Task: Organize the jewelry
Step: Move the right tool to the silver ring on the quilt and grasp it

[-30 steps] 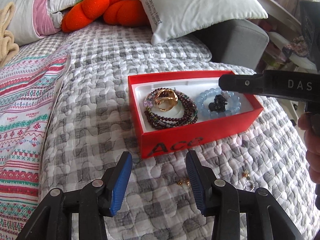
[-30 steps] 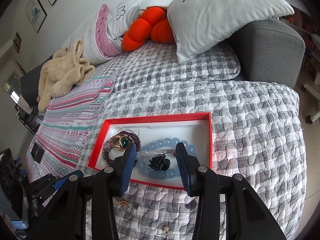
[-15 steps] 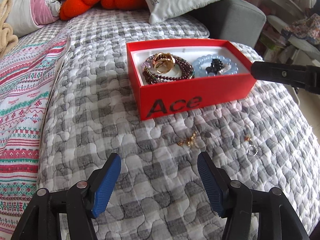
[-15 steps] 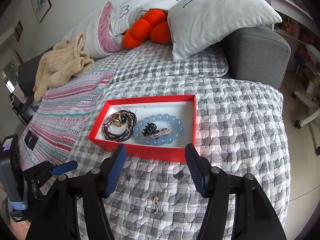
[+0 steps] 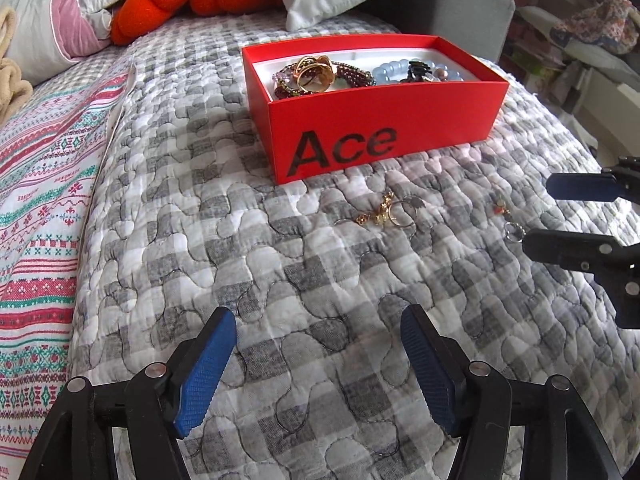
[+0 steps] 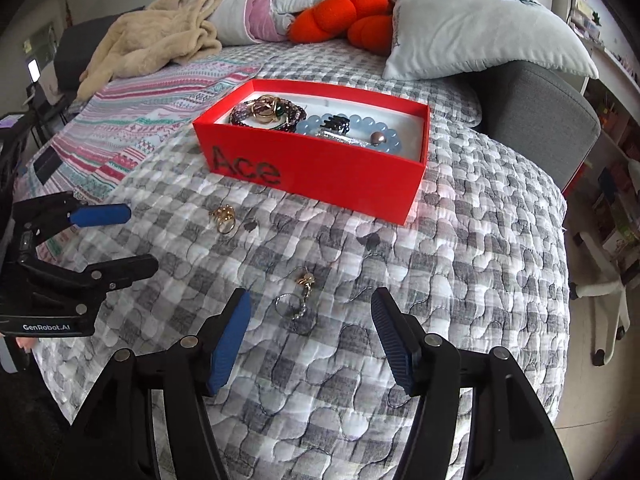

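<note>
Two small clusters of loose rings (image 6: 297, 298) and gold pieces (image 5: 380, 213) lie on the quilt (image 6: 460, 280) before the red box (image 6: 320, 168), light, hard, slippery; both left tool (image 5: 318, 364) and right tool (image 6: 310, 338) gape wide, empty; pinch across a band.

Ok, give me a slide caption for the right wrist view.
Open right gripper poised over loose rings on the quilt, red box of bracelets beyond.
</note>
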The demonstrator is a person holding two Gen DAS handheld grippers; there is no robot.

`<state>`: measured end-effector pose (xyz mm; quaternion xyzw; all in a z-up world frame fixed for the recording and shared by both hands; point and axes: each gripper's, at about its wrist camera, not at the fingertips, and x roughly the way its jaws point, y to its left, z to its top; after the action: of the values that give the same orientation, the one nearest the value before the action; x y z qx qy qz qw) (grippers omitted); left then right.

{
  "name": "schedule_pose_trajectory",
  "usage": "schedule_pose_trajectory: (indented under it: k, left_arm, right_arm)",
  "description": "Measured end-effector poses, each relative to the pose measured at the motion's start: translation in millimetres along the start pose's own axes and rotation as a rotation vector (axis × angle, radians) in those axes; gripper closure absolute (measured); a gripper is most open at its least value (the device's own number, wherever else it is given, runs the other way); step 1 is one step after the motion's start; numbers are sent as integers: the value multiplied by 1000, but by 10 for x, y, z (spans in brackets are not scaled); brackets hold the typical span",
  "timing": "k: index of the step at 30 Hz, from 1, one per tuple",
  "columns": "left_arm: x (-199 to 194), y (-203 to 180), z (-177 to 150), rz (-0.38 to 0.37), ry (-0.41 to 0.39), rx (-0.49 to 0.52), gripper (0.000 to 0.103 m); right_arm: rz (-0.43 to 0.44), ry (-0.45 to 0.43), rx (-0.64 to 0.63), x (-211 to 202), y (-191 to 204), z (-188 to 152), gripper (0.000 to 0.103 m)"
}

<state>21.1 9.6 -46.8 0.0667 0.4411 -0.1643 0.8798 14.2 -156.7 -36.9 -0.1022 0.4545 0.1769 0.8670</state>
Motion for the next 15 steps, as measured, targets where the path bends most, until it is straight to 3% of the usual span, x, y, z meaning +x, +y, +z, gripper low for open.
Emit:
schedule_pose_trajectory:
  k: [6, 11, 13, 15]
  left_arm:
    - [-17, 2, -2, -7, 6, 5, 31]
    - [-13, -1, 23, -20, 7, -4, 31]
    - [-5, 3, 38, -25, 7, -9, 31]
    - [-1, 5, 53, -35, 7, -14, 32]
  right_arm:
    - [5, 2, -76, 85, 67, -137, 38]
    - [25, -1, -68, 90, 47, -132, 39]
    - [45, -3, -62, 97, 49, -115, 54]
    - [70, 1, -48, 110, 55, -85, 58]
